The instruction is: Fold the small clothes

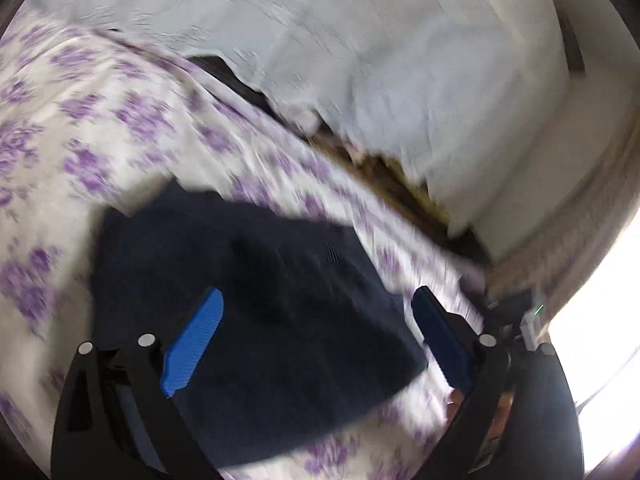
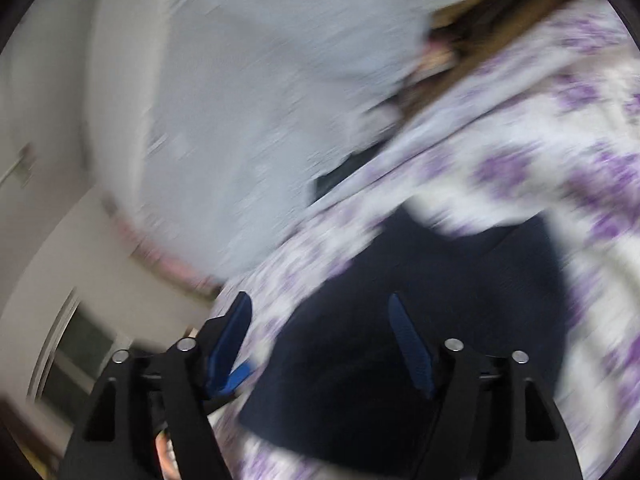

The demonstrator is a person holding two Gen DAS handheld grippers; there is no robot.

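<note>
A home bedroom: floral bedsheet (image 1: 120, 120), pale pillow (image 1: 400, 60), white walls (image 2: 48, 80).

**A flowered bed under a pale wall**

The bed sheet (image 1: 100, 112), white with purple flowers, fills the near side. Beyond its far edge a dark gap (image 1: 400, 184) opens, then a pale blue-grey cloth (image 1: 360, 40). To the sheet's right, bright window light (image 1: 600, 320) glares.

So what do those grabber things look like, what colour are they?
Both look the same. The left gripper has two bright blue ribbed fingers on chunky black arms with round silver bolts. The right gripper also has blue ribbed fingers, darker in shadow, on black arms with silver bolts and cut-out slots. No cables or writing show clearly.
</note>
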